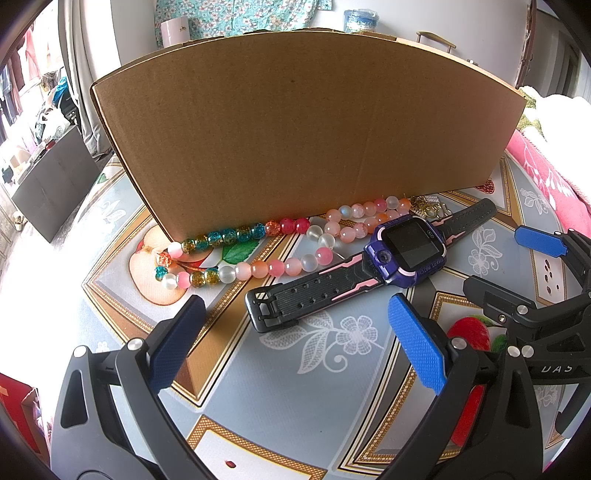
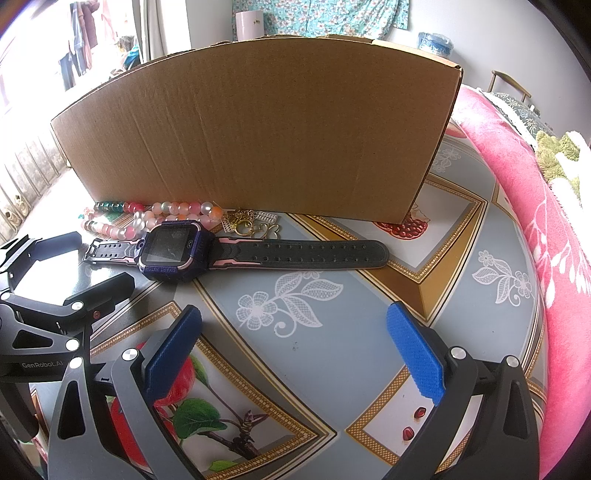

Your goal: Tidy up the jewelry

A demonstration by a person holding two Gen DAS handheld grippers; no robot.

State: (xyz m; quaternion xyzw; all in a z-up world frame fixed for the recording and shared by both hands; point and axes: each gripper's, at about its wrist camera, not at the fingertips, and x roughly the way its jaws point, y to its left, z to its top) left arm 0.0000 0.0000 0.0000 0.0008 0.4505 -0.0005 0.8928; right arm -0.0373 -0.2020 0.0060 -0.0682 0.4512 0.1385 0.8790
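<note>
A purple smart watch (image 1: 406,251) with a black and pink strap lies flat on the table before a brown cardboard box (image 1: 303,129). A string of coloured glass beads (image 1: 258,254) lies looped against the box's foot, left of the watch. A small heap of gold jewelry (image 1: 430,207) lies behind the watch. My left gripper (image 1: 295,343) is open and empty, just short of the watch's buckle end. My right gripper (image 2: 291,354) is open and empty, nearer than the watch (image 2: 173,251), strap (image 2: 306,254) and gold pieces (image 2: 251,223). The beads (image 2: 155,214) show at the left.
The table has a patterned fruit-and-flower cloth (image 2: 332,325). A pink blanket (image 2: 535,229) lies along the right edge. The right gripper shows in the left wrist view (image 1: 539,280); the left gripper shows in the right wrist view (image 2: 74,266). A pink cup (image 1: 175,31) stands behind the box.
</note>
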